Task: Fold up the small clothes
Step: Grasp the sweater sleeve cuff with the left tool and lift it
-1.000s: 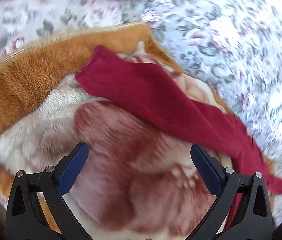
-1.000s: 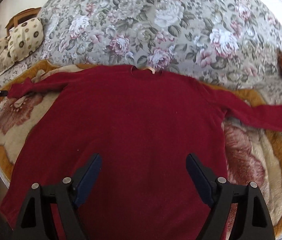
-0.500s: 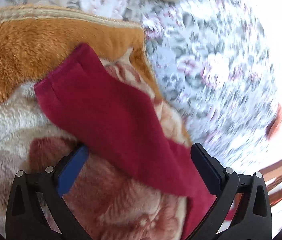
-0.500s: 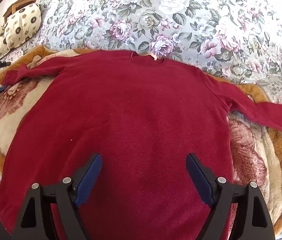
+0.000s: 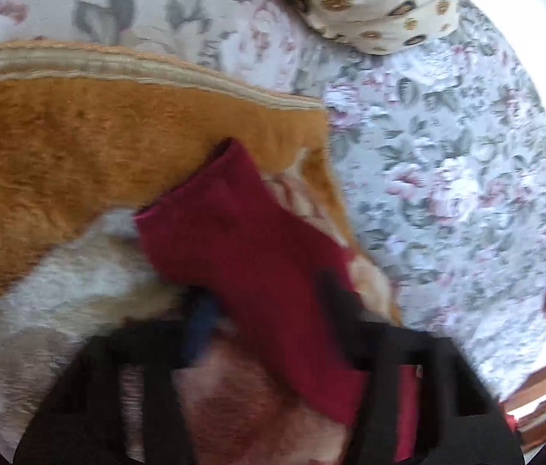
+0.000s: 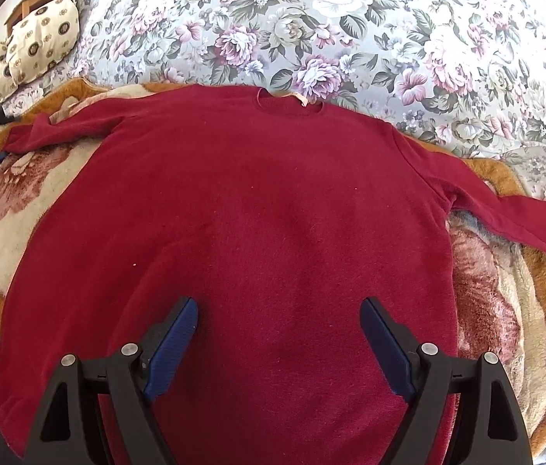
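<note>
One red sweater (image 6: pixel 257 209) lies flat, front up, on a fleece blanket (image 6: pixel 505 310) that covers a flowered bedspread (image 6: pixel 311 23). Its neck points to 12 o'clock in the right wrist view and its sleeves run out toward 9 and 3 o'clock. A spotted pillow (image 6: pixel 40 35) sits at 10 o'clock, well clear of the garment.

The step in hand looks like taking the sleeve (image 5: pixel 249 240) on the left side to fold it in over the body. In the left wrist view that sleeve runs from its cuff near the centre down to 5 o'clock, passing between the fingers of the left gripper (image 5: pixel 273 317). The picture is smeared there, so I cannot tell whether the jaws are parted or already closed on the cloth. The right gripper (image 6: pixel 277 339) hangs over the lower body of the sweater at 6 o'clock, fingers wide apart and holding nothing.

To do this well:
- Pinch the sleeve close to the cuff and take both layers, without catching the fleece pile beneath.
- Lift only enough to free it, then carry it across toward 3 o'clock so it lands straight across the chest.
- Let the right gripper press down near the shoulder, since soft knit will likely drag the body askew.
</note>
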A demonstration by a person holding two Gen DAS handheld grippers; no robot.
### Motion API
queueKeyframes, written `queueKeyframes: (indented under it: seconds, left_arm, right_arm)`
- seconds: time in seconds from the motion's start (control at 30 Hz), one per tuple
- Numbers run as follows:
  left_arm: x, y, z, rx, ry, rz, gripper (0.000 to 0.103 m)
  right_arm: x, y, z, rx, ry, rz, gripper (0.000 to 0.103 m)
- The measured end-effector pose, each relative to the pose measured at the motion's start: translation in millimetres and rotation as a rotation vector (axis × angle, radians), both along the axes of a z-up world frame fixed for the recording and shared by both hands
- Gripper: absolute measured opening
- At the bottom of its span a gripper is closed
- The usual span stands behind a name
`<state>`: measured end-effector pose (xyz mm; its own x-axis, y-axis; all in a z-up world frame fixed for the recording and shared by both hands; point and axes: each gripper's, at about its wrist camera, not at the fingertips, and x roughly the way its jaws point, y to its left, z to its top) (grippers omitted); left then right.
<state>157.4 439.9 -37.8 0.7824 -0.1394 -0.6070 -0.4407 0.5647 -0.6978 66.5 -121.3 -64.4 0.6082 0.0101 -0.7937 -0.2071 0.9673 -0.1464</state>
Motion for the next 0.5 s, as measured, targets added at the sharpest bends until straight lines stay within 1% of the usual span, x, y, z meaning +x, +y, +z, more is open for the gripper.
queueKeyframes:
  seconds: [0.03,0.1,0.2,0.23,0.27,0.33,0.4,0.47,0.5]
  left_arm:
    - [-3.7,1.7,-2.4,0.005,0.014,0.02,0.012]
    - [-14.7,1.2,1.3,0.043,0.002,0.059,0.008]
    - [-23.0,-17.5,27.0,0.184,-0.031,0.055,0.006]
    - [-24.8,-27.1,38.4,0.228,-0.05,0.043,0.006]
    - [-26.4,-40.1,53.0,0.249,-0.09,0.021,0.006]
    - [-25.9,-63.7,72.8,0.228,-0.177,-0.055,0.006]
    - [-18.4,-103.1,89.5,0.174,-0.269,-0.191,0.005]
    - [-9.2,-156.8,99.7,0.167,-0.322,-0.331,0.005]
    - [-6.0,-179.6,100.7,0.165,-0.337,-0.387,0.005]
  right_arm:
    - [0.2,0.0,-0.3,-0.001,0.002,0.001,0.084]
    - [0.1,-0.4,-0.9,0.001,0.004,0.001,0.084]
    - [0.5,-3.7,-0.9,0.016,0.006,-0.005,0.084]
    - [0.6,-5.1,-0.7,0.022,0.006,-0.01,0.084]
    - [0.6,-6.6,-0.5,0.03,0.006,-0.016,0.084]
    - [0.5,-9.0,0.0,0.044,0.004,-0.027,0.084]
    - [0.4,-11.1,0.2,0.053,0.002,-0.039,0.084]
    - [0.4,-12.8,0.6,0.057,-0.001,-0.049,0.084]
    - [0.1,-13.4,0.8,0.058,-0.002,-0.051,0.084]
